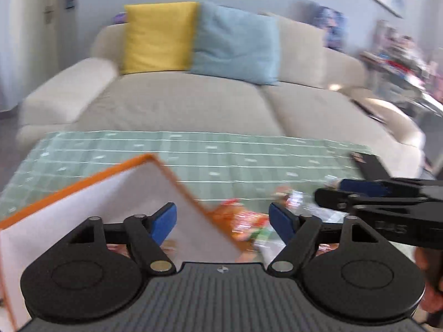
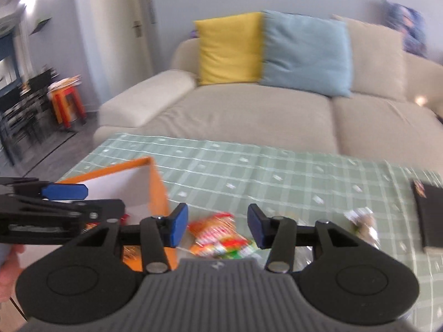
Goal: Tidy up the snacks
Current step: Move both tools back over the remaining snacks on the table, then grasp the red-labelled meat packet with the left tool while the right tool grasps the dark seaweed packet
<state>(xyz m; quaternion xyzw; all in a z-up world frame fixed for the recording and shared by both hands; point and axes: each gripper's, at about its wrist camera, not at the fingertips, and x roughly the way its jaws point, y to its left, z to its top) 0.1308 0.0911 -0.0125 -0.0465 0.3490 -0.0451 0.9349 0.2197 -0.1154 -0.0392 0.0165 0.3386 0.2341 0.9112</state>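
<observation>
An orange box with a white inside [image 1: 91, 193] stands at the left on the green checked tablecloth [image 1: 221, 155]; it also shows in the right wrist view [image 2: 133, 182]. An orange and red snack packet [image 1: 243, 221] lies right of the box; it also shows in the right wrist view [image 2: 218, 235]. A clear wrapped snack [image 2: 362, 221] lies farther right. My left gripper [image 1: 223, 221] is open and empty above the box's near corner. My right gripper [image 2: 217, 227] is open and empty above the packet. Each gripper shows in the other's view, the right one [image 1: 360, 196] and the left one [image 2: 63, 193].
A black box [image 2: 429, 215] lies at the table's right edge, also in the left wrist view [image 1: 368, 163]. A beige sofa [image 1: 193, 102] with a yellow cushion [image 1: 157, 38] and a blue cushion [image 1: 235, 44] stands behind the table. A red and orange stool [image 2: 66, 99] stands far left.
</observation>
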